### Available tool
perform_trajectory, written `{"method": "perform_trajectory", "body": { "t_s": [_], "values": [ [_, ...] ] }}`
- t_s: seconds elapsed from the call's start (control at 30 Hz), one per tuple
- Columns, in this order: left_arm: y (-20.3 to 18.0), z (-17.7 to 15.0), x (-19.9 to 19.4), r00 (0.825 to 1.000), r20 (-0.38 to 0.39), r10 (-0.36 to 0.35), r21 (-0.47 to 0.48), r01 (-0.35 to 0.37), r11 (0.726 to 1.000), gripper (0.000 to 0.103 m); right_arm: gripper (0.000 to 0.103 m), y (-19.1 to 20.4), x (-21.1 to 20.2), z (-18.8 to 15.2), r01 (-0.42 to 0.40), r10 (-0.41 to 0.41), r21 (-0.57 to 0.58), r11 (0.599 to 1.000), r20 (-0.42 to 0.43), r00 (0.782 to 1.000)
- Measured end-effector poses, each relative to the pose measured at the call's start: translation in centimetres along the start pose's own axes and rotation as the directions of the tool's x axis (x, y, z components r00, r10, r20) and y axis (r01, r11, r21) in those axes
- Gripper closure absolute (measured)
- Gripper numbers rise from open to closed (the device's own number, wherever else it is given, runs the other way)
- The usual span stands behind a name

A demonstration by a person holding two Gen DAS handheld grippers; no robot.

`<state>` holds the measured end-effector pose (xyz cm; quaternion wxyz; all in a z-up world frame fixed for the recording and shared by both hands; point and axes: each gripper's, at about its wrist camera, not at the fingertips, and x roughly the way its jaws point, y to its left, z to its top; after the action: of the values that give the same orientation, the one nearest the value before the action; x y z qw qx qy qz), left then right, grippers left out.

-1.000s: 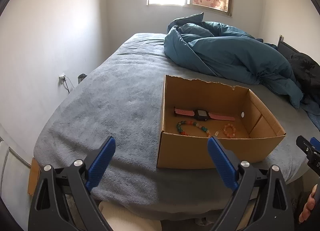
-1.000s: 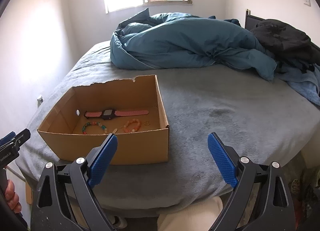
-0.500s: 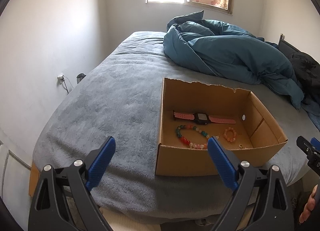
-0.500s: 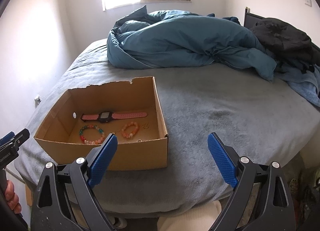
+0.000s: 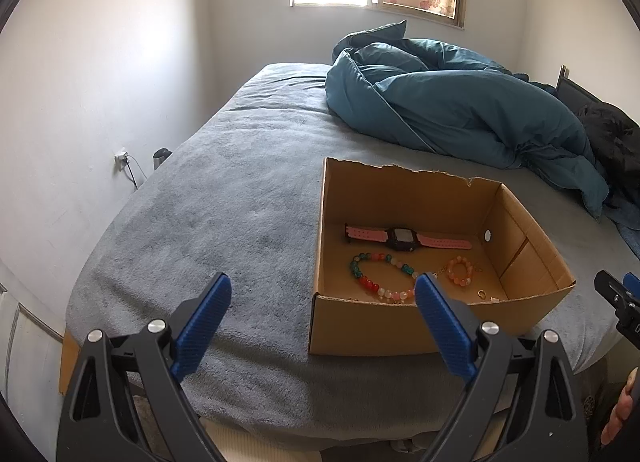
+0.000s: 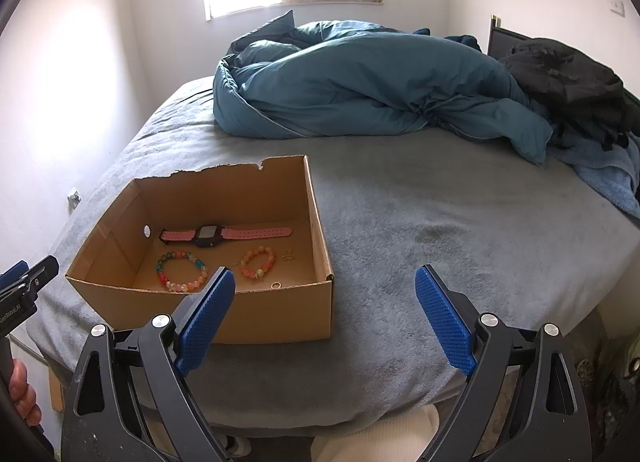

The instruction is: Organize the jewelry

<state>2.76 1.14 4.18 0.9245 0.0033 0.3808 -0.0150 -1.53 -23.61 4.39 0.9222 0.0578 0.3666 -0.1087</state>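
Black tongs (image 5: 323,288) — blue ribbed pads (image 5: 440,318), silver screws (image 5: 490,328)

We read one marking only: "GenRobot.AI", white lettering on the black left gripper (image 6: 18,298) body, seen from the right wrist.

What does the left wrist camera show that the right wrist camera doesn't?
Only the left wrist view shows the dark object by the wall, beside the wall socket. Only the right wrist view shows the small gold trinket right of the orange bracelet, and the light switch. Both show the cardboard box, pink watch, bracelets, gold ring and blue duvet.
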Motion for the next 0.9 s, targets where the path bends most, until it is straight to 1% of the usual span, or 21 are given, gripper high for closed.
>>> {"method": "perform_trajectory", "body": {
  "t_s": [0.37,0.6,0.9],
  "values": [
    [0.5,-0.5,-0.3,1.0,-0.02,0.005,-0.004,-0.005,1.0,0.012,0.015,0.2,0.0,-0.4,-0.009,0.008,-0.021,1.0,-0.03,1.0],
    [0.9,-0.7,-0.3,0.999,-0.041,0.025,-0.01,-0.025,1.0,0.012,0.015,0.5,0.0,-0.9,-0.012,0.011,-0.025,1.0,-0.064,0.998],
    [1.2,-0.7,-0.3,0.998,-0.056,0.038,-0.017,-0.039,0.999,0.012,0.015,0.7,0.0,-0.7,-0.012,0.009,-0.028,1.0,-0.095,0.995]
  ]
}}
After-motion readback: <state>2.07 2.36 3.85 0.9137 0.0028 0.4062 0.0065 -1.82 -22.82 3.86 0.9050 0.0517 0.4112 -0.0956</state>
